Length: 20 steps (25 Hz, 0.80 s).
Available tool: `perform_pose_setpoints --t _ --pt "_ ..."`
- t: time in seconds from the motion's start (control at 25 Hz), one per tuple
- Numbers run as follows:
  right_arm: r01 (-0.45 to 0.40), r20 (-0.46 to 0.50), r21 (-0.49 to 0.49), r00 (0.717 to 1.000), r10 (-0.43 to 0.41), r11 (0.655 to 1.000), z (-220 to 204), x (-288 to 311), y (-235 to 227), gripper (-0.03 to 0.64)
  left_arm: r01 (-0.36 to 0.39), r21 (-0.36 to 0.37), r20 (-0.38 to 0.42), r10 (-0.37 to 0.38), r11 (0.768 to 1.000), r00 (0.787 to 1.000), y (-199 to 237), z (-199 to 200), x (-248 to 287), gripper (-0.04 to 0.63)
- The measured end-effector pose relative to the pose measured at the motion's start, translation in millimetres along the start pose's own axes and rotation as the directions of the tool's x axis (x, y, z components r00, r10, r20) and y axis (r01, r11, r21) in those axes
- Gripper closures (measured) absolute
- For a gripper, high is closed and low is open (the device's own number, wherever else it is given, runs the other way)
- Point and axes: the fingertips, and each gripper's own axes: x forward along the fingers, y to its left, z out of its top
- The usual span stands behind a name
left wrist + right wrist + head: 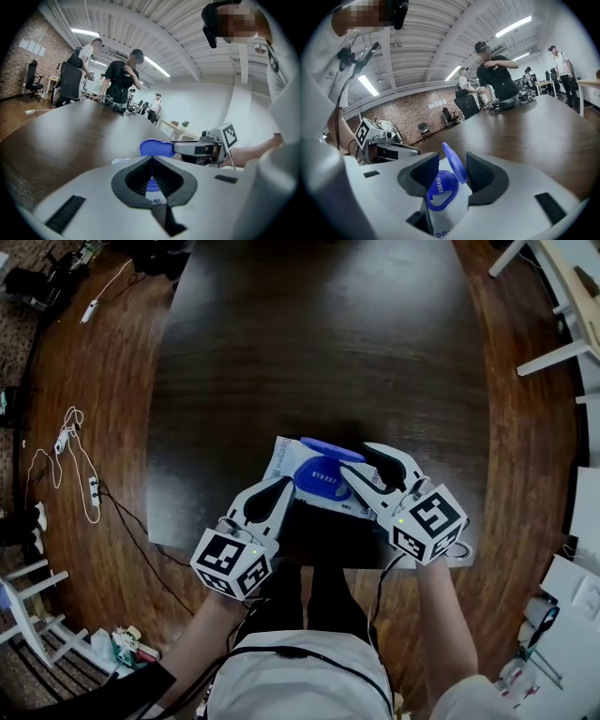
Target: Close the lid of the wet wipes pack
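The wet wipes pack [281, 457] lies near the front edge of the dark table [319, 343]. Its blue lid [330, 447] stands raised over the blue opening ring [321, 475]. My right gripper [368, 468] is open. In the right gripper view the lid [453, 161] stands between the two pads, apart from both, with the ring [439, 191] below it. My left gripper [284, 489] is at the pack's left side with its tips closed together. In the left gripper view the lid [157, 147] shows beyond those shut tips [151, 158], and the right gripper [199, 149] reaches in from the right.
The table's front edge [309, 563] runs just behind both grippers. Cables and a power strip [92, 491] lie on the wooden floor at the left. White furniture legs [553, 357] stand at the right. Several people [123, 79] stand by the table's far end.
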Motion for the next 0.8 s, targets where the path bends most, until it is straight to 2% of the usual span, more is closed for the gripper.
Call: perform_pose_setpoints --t 0.44,0.8 --pt "-0.002 -0.007 -0.016 1.000 0.002 1.000 -11.1 -7.7 39.0 0.449 0.017 0.020 0.014 -0.017 1.000 1.000 -7.8 -1.5 -21.7 0.594" --pt "0.007 -0.021 0.010 1.000 -0.006 1.000 -26.2 -1.3 59.2 0.449 0.015 0.026 0.017 -0.015 1.000 1.000 -5.2 -5.8 -39.5 0.594"
